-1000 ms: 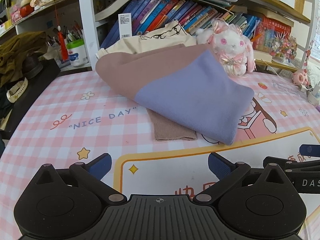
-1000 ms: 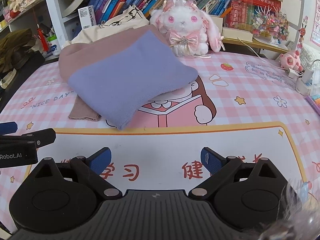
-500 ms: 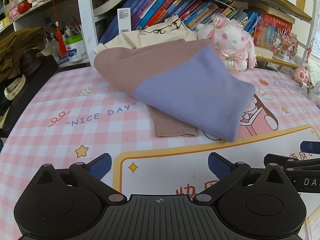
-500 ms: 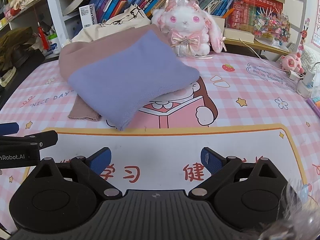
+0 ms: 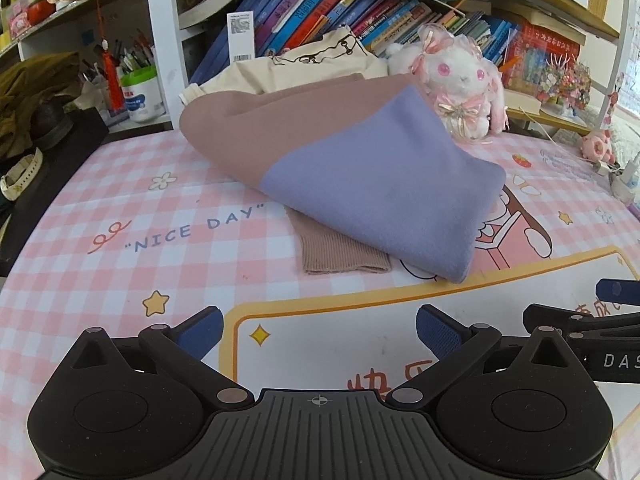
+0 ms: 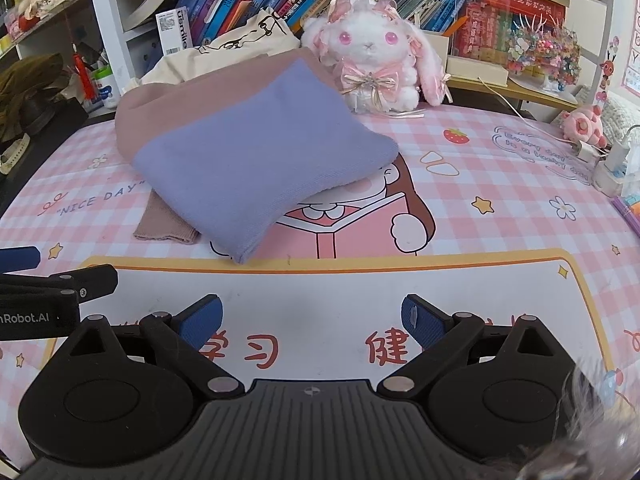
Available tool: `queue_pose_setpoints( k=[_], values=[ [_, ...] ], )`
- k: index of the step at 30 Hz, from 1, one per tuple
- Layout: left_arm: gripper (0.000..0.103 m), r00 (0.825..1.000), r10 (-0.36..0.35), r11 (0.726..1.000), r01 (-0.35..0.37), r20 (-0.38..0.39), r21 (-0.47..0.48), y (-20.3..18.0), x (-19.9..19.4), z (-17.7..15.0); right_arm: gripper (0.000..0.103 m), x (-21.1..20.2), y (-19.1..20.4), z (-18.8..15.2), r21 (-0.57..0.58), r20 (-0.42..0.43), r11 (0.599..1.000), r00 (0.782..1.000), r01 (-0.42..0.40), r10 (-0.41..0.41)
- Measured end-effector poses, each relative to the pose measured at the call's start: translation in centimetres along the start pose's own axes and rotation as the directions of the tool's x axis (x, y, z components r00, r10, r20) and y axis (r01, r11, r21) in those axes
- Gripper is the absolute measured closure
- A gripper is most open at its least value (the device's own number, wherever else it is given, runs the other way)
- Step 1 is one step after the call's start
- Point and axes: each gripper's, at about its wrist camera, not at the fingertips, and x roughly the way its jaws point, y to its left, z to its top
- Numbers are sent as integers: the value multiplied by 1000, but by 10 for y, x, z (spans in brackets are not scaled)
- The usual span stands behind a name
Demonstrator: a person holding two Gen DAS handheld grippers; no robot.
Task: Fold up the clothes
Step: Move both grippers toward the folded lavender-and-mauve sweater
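Lying folded toward the back of the desk, the sweater (image 5: 360, 168) shows a lilac panel on top and a dusty-pink part behind it, with one ribbed pink cuff (image 5: 344, 254) poking out from under its near-left edge onto the pink checked desk mat (image 5: 120, 264). A cream garment (image 5: 304, 66) with a black line drawing is piled just behind it, and a white plush rabbit (image 5: 460, 84) with pink bows sits at its back-right corner, touching or nearly so (hard to tell). Rows of books (image 6: 256, 0) fill the shelf behind. The mat reads "NICE DAY" left of the cuff. The left gripper (image 5: 318, 330) and right gripper (image 6: 312, 322) both hover over the mat's near white panel, jaws spread wide with nothing between them, well short of the sweater. "Robot.AI" shows on the left gripper's side in the right wrist view.
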Motion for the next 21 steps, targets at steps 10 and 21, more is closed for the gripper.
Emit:
queue_pose_setpoints(
  k=[10,21],
  values=[
    [0,1000,4,1000,-4,13,0,1,-3,1,6,-1,3,0,-8,0,1000,1000,-2,2],
    [0,1000,-15,1000,15,23,12,0,-6,0,6,-3,4,-2,-8,8,1000,1000,2,-2]
  ],
)
